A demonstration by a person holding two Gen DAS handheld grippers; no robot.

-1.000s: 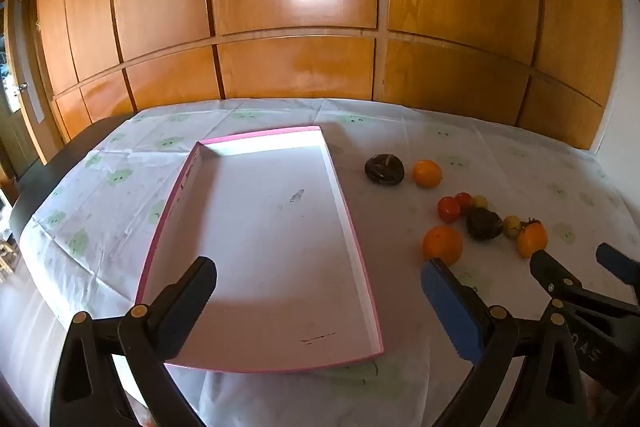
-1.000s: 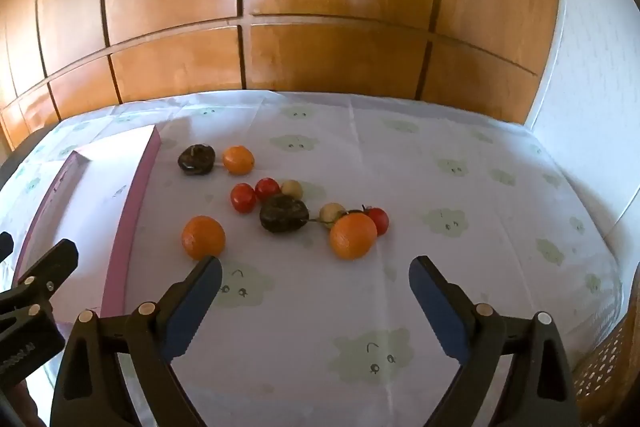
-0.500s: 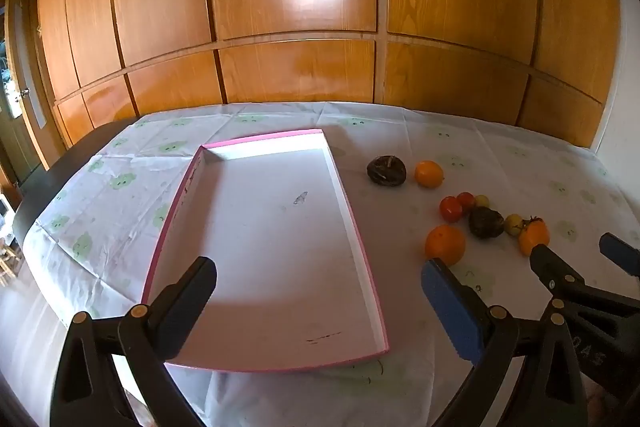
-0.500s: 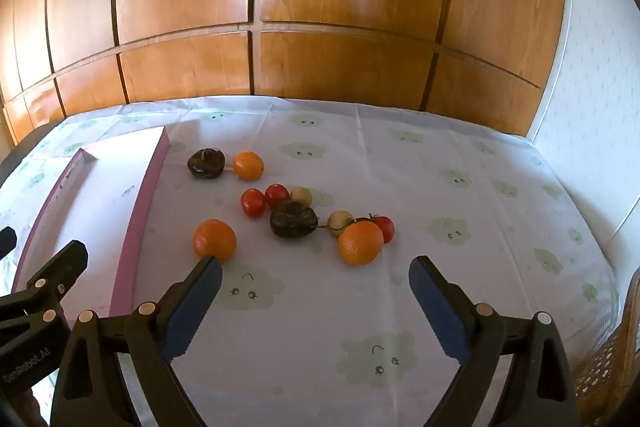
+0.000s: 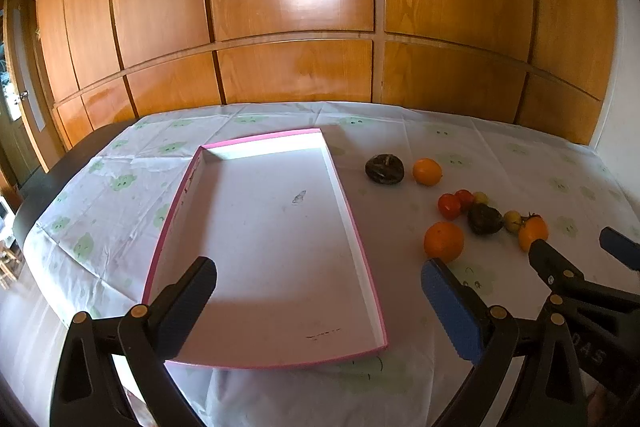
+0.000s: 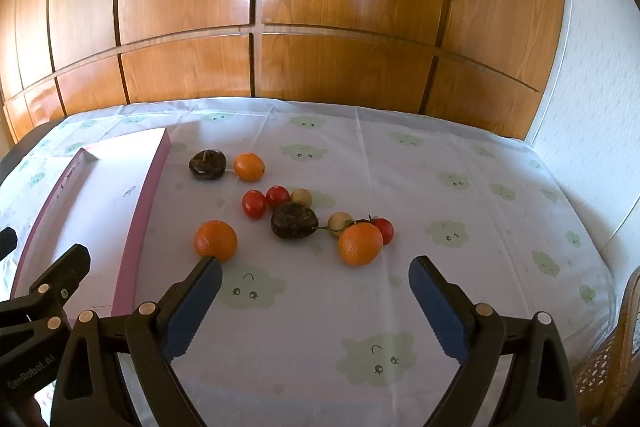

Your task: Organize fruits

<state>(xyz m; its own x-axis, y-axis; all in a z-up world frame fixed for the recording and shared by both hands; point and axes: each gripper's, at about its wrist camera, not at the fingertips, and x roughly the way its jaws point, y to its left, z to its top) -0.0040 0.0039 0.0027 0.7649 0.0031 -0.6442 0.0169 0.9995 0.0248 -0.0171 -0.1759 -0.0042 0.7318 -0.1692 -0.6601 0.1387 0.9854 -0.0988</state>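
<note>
both grippers hover low with jaws spread and nothing between them: left gripper [image 5: 318, 301] over the pink-rimmed tray [image 5: 362, 247], which holds no fruit, right gripper [image 6: 314, 301] over the cloth-covered surface [image 6: 460, 187]. step in hand looks like the first pick. nearest the right jaws is an orange [image 6: 216, 241], further off a second orange [image 6: 360, 243], tomatoes [image 6: 254, 204] and dark fruit [image 6: 294, 220]; the next move calls for straddling the near orange, closing gently.

Wide bare cloth lies on the near side of the dark fruit [image 6: 295, 220]. Two oranges [image 6: 216, 240] [image 6: 360, 243] flank that side, with a clear lane between them. Left of it, the pink tray wall [image 6: 146, 195] stands as a barrier. Tomatoes [image 6: 253, 203] crowd it behind.
</note>
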